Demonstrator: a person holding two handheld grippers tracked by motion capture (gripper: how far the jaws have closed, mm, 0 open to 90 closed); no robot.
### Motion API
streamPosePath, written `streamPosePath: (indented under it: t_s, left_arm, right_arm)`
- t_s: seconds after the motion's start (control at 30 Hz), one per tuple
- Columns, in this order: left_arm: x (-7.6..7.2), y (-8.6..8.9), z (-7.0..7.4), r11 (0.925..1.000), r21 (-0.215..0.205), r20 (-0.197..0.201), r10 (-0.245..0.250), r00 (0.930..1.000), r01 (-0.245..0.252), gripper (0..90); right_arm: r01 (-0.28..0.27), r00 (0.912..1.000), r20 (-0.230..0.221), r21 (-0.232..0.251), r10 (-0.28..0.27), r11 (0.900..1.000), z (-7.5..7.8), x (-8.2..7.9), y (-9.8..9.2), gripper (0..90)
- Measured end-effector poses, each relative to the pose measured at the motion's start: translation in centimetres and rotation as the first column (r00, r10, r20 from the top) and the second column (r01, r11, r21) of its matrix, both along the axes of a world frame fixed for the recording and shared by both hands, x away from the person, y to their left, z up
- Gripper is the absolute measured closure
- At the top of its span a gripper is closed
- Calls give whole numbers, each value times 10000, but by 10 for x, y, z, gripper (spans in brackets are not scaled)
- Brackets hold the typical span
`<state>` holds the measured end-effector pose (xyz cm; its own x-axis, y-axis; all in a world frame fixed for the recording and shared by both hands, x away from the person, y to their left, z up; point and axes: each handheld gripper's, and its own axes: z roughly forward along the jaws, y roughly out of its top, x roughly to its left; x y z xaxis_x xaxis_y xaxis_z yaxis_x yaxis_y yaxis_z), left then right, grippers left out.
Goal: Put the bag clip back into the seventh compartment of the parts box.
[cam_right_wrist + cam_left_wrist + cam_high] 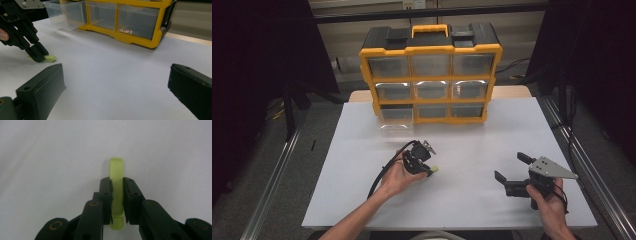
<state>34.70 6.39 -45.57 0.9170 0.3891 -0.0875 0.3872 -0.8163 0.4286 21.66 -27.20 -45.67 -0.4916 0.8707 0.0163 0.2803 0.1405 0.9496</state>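
Observation:
A small flat yellow-green piece [116,173] lies on the white table, and my left gripper [117,182] is shut on it, jaws pressing both of its long sides. In the high view the left gripper [428,170] points down at the table's middle with the yellow-green piece [433,169] showing at its tip. In the right gripper view the same piece [49,58] pokes out from under the left gripper's fingers [37,53]. My right gripper [509,172] hovers at the table's right, open wide, nothing between its jaws.
A yellow and black drawer organizer [431,75] with clear drawers stands at the table's back. Its bottom-left drawer [396,118] is pulled out toward me. The white table [362,160] spreads between the organizer and both grippers. A metal rail [584,170] runs along the right.

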Motion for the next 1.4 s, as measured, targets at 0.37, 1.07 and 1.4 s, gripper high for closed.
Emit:
streamPosePath:
  t_s: [0.37,1.07,1.4]
  left_arm:
    - [2,11,2,9972,-733,-360,-173,9992,146,786]
    - [-9,28,21,9406,-3391,738,122,9972,136,785]
    - [-12,41,33,9056,-4229,1227,217,9922,325,785]
  right_arm:
    - [-187,9998,26,-37,187,9998,-1,1,2,5]
    - [57,10000,7,125,-57,9999,0,1,0,3]
    - [114,9999,34,209,-115,9997,0,0,-2,5]
